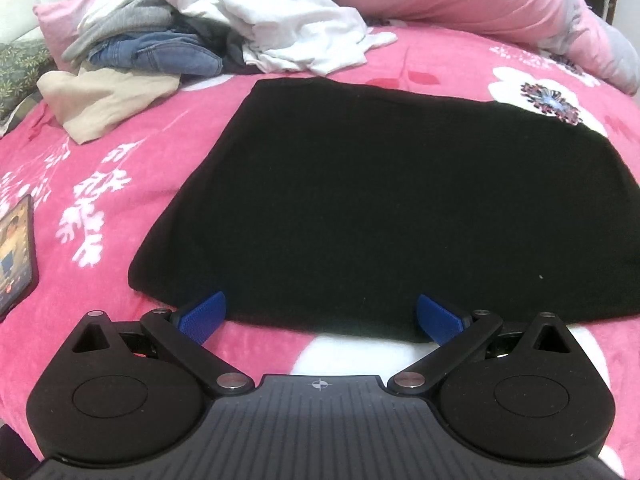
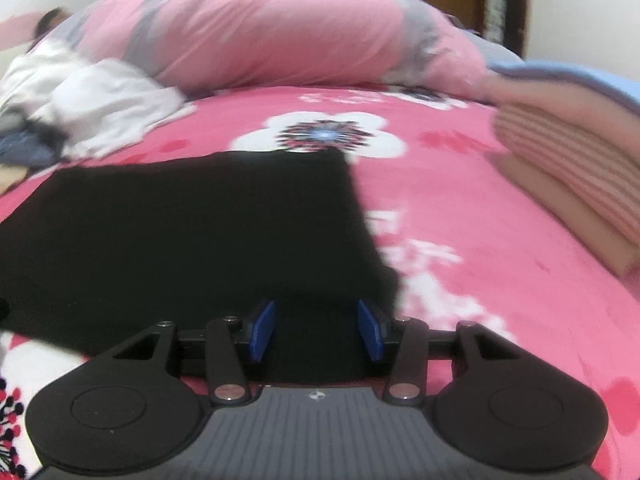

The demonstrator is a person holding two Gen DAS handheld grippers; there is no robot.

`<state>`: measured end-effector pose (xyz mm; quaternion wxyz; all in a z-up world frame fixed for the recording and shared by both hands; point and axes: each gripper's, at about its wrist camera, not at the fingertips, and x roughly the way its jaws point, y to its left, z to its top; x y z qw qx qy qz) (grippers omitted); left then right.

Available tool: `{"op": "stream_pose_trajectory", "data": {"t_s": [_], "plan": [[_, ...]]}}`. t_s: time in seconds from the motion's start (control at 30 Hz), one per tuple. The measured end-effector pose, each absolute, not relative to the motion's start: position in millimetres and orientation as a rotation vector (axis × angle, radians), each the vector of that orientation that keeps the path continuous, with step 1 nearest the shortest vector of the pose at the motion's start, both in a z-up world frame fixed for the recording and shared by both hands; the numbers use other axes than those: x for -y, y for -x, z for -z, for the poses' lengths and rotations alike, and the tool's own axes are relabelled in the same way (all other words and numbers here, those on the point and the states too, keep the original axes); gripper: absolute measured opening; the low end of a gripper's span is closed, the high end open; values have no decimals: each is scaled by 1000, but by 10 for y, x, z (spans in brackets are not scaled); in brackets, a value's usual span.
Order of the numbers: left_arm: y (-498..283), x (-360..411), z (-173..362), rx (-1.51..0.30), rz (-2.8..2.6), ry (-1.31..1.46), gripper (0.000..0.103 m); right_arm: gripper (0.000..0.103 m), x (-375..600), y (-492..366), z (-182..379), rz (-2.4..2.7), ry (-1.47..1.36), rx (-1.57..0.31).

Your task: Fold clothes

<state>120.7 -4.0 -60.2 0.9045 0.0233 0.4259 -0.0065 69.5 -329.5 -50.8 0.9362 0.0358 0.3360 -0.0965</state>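
A black garment (image 1: 384,200) lies spread flat on the pink floral bed (image 1: 100,208), just ahead of both tools, its outline a neat four-sided shape with straight edges. That flatness suits folding: a smoothed cloth gives clean edges to lift and carry over. Whether it is already folded down to this shape or laid out awaiting a fold, the pictures cannot settle; no sleeves or collar can be made out in the dark cloth.

The left hand-held gripper (image 1: 320,312) sits low at the near edge of the garment, its blue fingers (image 1: 204,314) spread wide and released, holding nothing, the hem lying between and just beyond them. The right hand-held gripper (image 2: 316,330) is also low at the near edge, close to the garment's right corner; its fingers (image 2: 264,330) are parted, less widely, with black cloth in the gap but not pinched. This view is blurred.

Both tools point forward along the bed, roughly level with it, a pose suited to taking the hem at two points.

Far ahead and to the left of the left tool lies a heap of loose clothes (image 1: 224,28); to the right of the right tool, a striped folded stack (image 2: 568,164); a tablet (image 1: 16,252) rests at far left
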Motion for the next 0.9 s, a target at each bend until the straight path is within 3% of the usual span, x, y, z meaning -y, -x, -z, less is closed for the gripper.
{"op": "stream_pose_trajectory", "data": {"t_s": [0.3, 0.43, 0.9], "plan": [[-1169, 92, 604, -867, -7, -79, 103, 53, 3301, -360, 324, 222, -123, -596], [-1165, 102, 606, -866, -14, -82, 103, 61, 3021, -321, 315, 164, -61, -577], [-1152, 125, 611, -860, -23, -102, 103, 61, 2489, -603, 460, 39, 41, -574]]}}
